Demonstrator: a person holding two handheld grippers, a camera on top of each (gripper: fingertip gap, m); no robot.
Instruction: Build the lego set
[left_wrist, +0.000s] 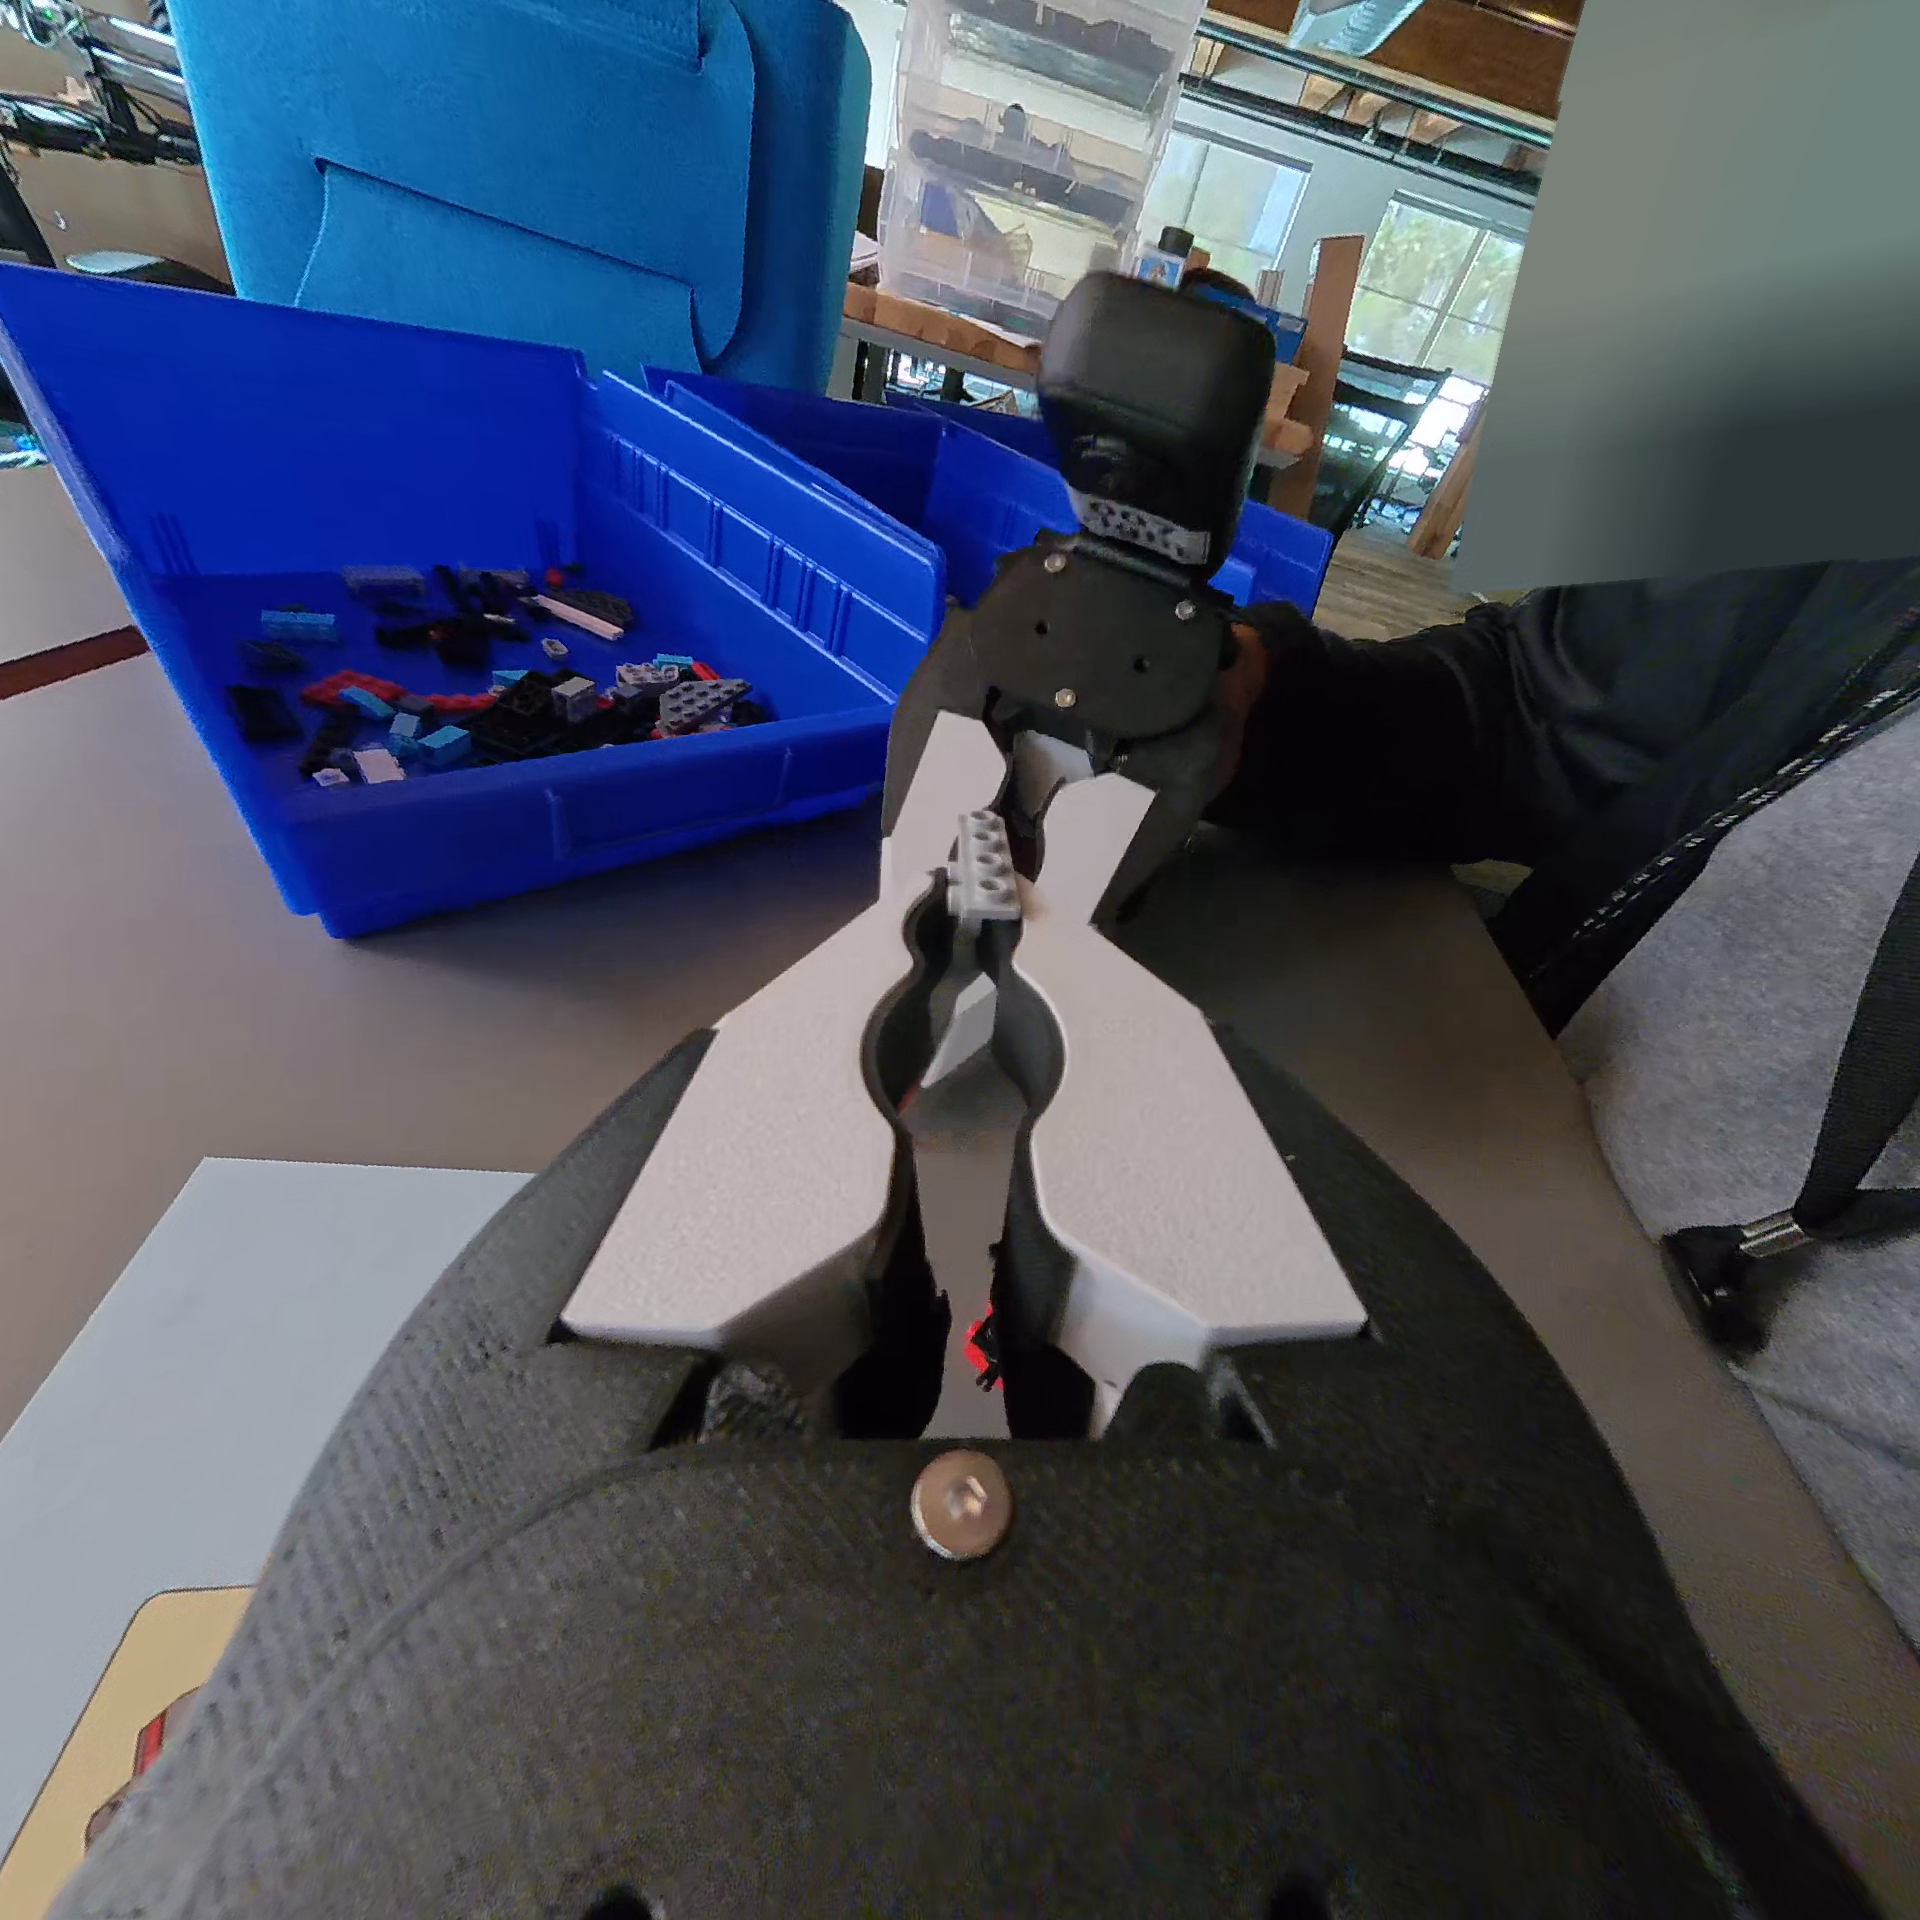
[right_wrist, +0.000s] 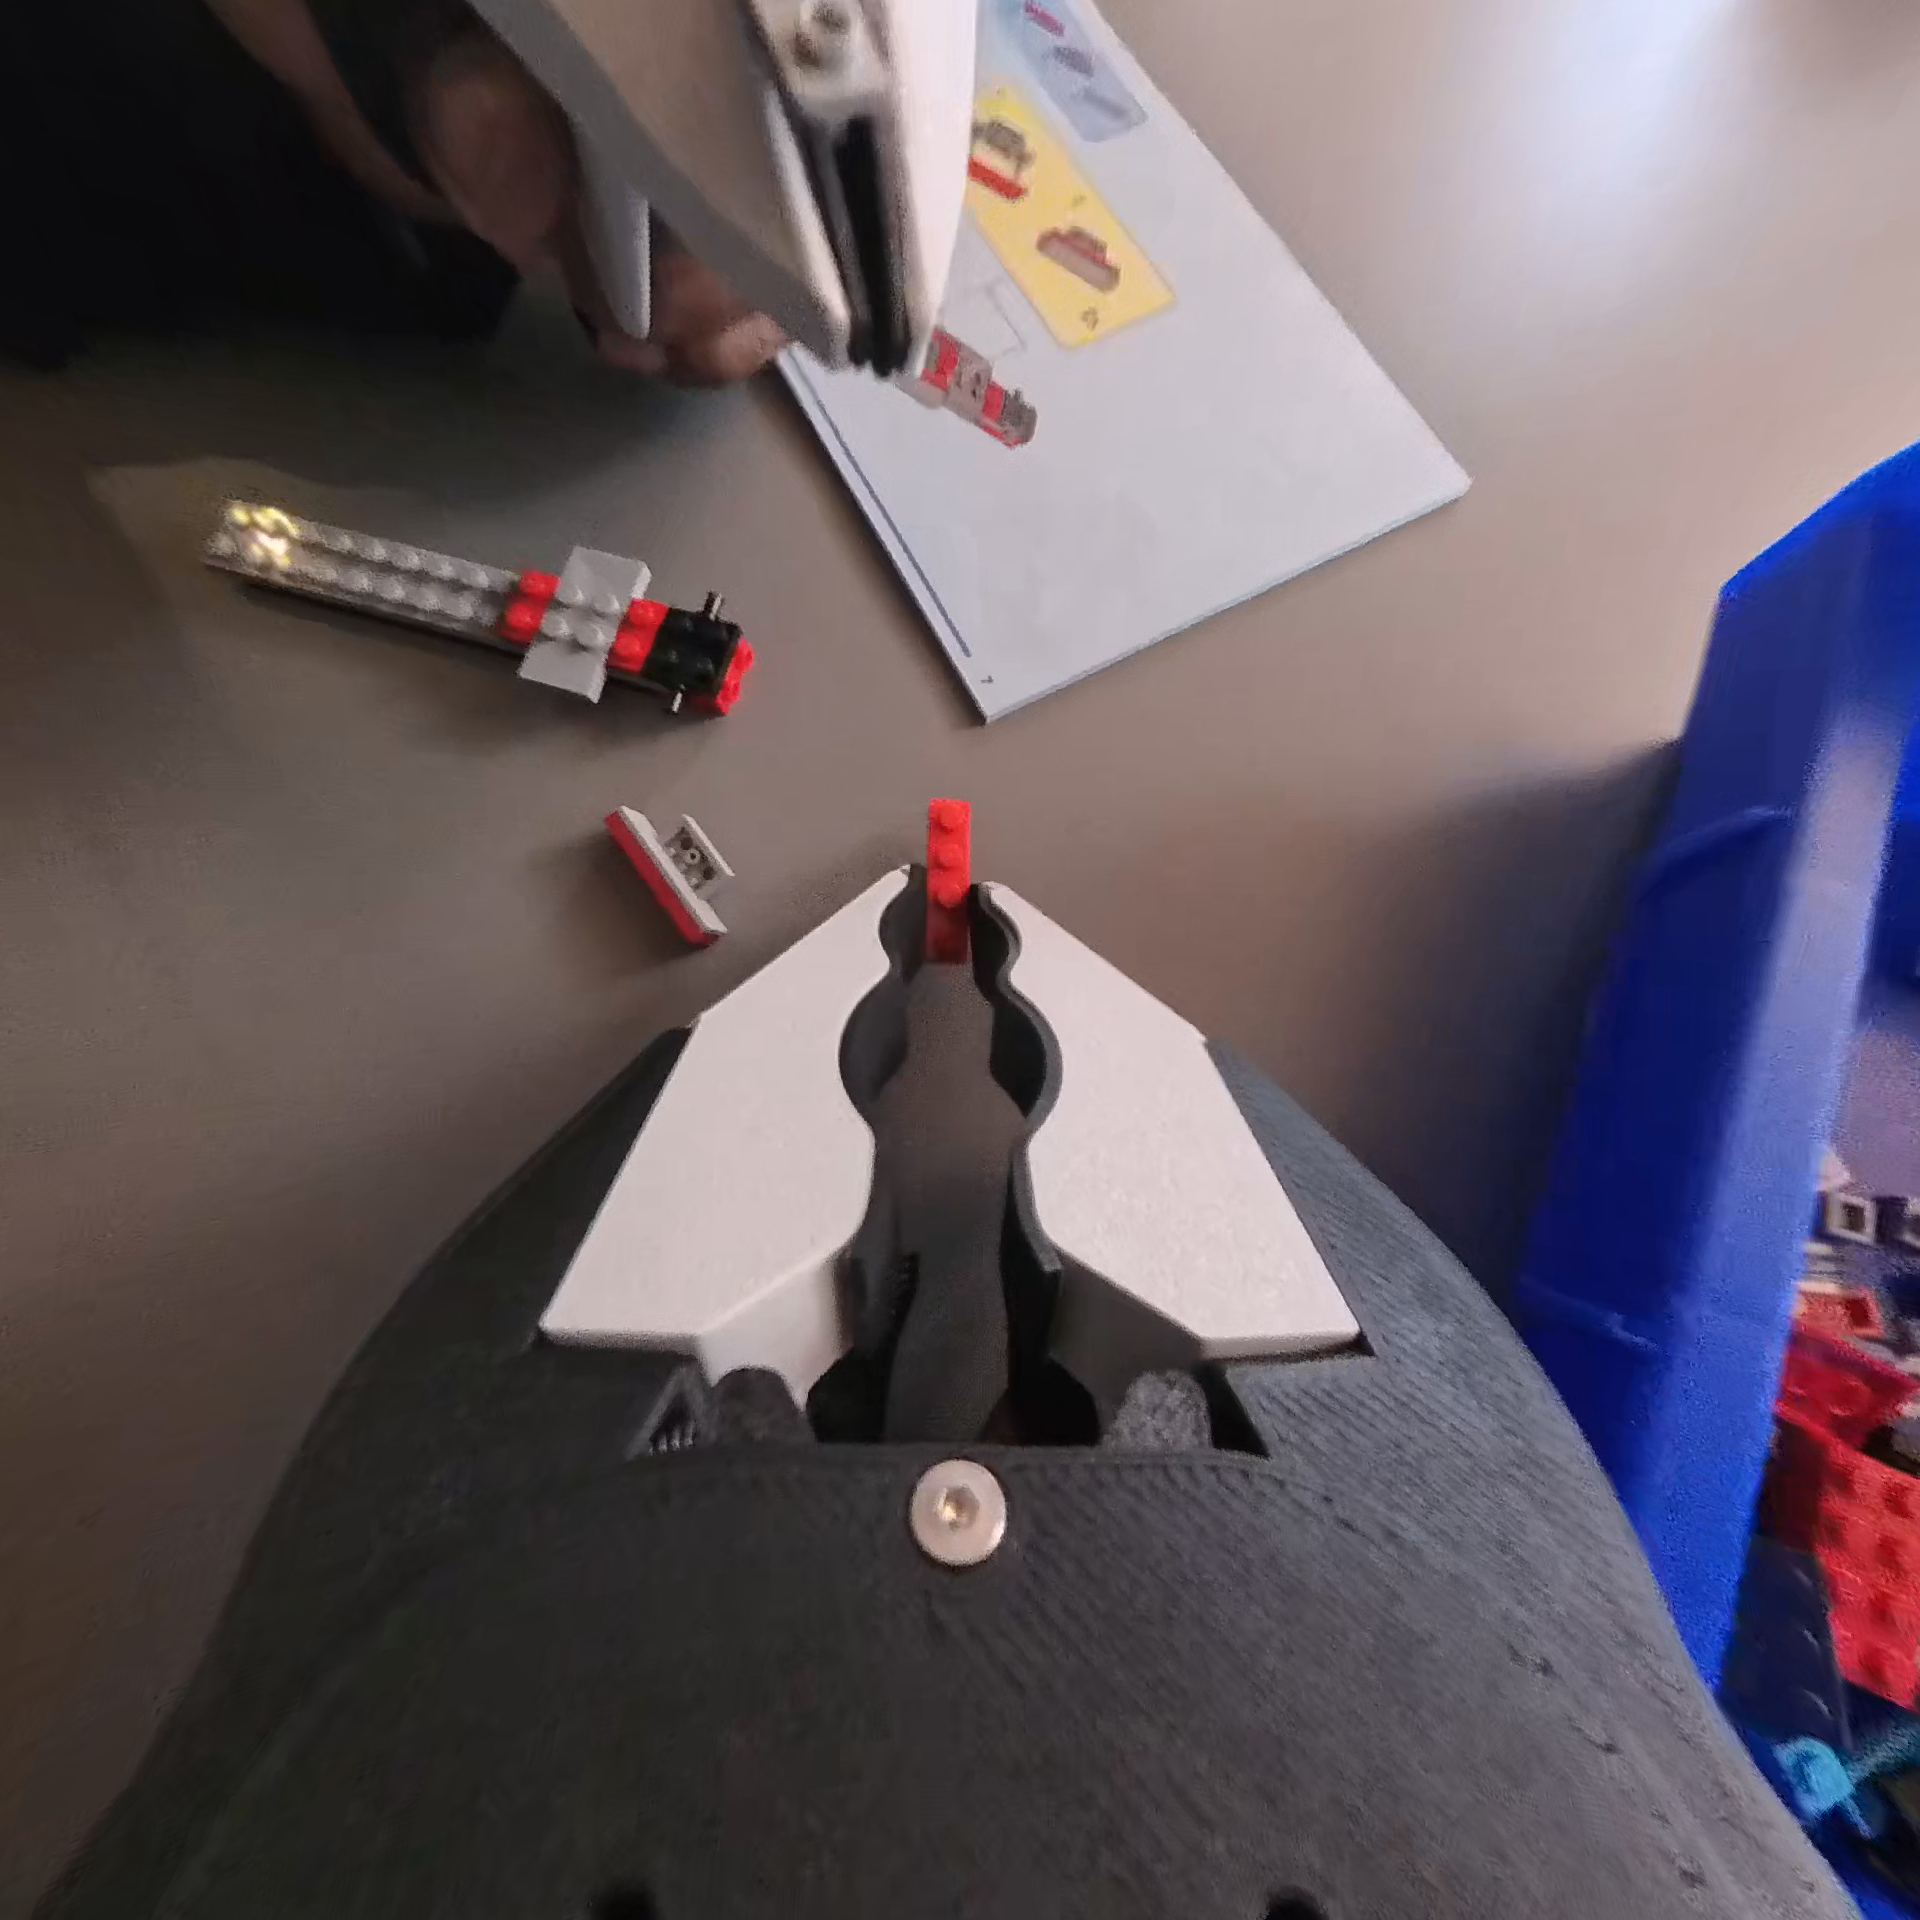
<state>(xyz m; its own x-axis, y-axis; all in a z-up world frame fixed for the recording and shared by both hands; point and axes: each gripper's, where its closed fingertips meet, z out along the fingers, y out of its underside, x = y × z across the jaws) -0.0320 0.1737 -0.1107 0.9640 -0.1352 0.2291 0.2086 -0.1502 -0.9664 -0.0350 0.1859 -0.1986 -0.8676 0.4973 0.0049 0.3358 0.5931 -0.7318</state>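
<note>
- My left gripper (left_wrist: 982, 914), white-faced fingers on a black woven-textured body, is pinching a light grey studded lego brick (left_wrist: 985, 868) at its tips; jaws nearly closed around it, brick sticking out beyond them.
- My right gripper (right_wrist: 948, 904), same build, is clamping a thin red studded lego plate (right_wrist: 948, 857); jaws narrowed onto it, the plate's far end poking past the tips, raised above the grey table (right_wrist: 312, 1039).
- In the left wrist view the right gripper (left_wrist: 1013, 821) is facing mine from the far side, tips just beside the grey brick; whether they are touching it I cannot tell.
- The partly built model, a long grey studded plate with red, grey and black bricks at one end (right_wrist: 488, 613), is lying flat on the table, far left of the right gripper.
- A small grey-and-red sub-assembly (right_wrist: 670, 873) is lying on its side near left of the red plate, apart from it.
- A pale blue instruction booklet (right_wrist: 1143, 499) is lying open at the far right.
- A blue plastic bin holding loose black, red, grey and light blue pieces (left_wrist: 582, 821) is sitting far left in the left wrist view; a blue bin wall (right_wrist: 1704, 1091) is filling the right edge of the right wrist view.
</note>
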